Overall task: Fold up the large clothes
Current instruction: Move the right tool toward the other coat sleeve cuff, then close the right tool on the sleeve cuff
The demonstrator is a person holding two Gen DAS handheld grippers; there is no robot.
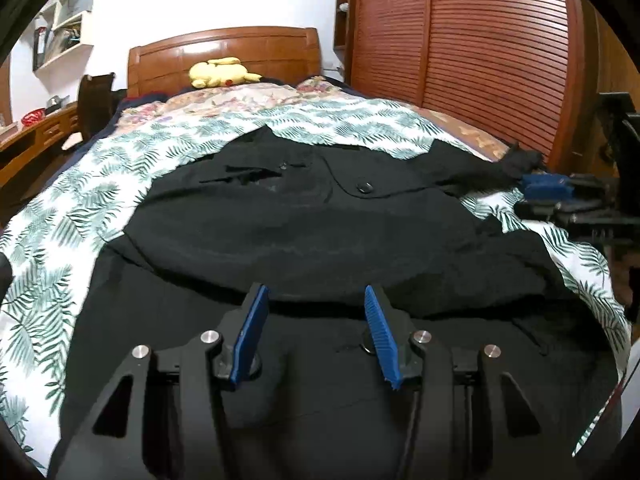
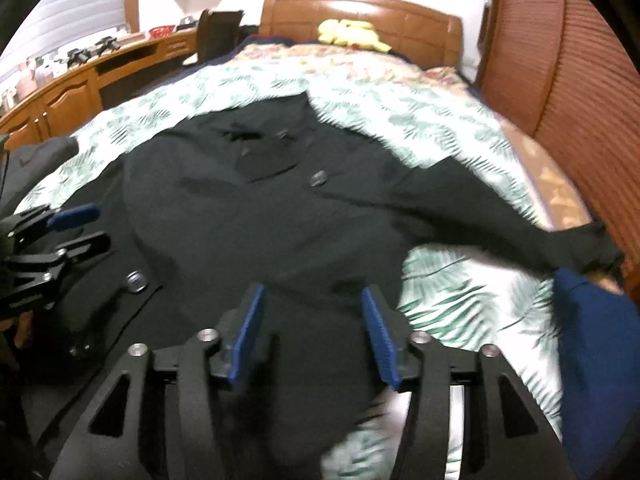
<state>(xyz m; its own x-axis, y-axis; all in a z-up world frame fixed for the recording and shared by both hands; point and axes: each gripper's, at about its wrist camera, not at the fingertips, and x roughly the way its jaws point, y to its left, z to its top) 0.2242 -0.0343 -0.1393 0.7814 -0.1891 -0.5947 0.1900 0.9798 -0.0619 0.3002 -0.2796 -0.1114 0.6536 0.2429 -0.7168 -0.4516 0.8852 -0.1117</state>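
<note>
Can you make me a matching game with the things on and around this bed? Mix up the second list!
Things:
1. coat
2. plush toy
3. bedspread
4. wardrobe door

Clues:
A. yellow, by the headboard
B. reddish-brown, with slats
C. black, spread flat on the bed
D. white with green leaves

Pairs: 1-C, 2-A, 3-D, 4-B

coat lies spread on the bed before my left claw; plush toy behind it by the headboard; wardrobe right.
</note>
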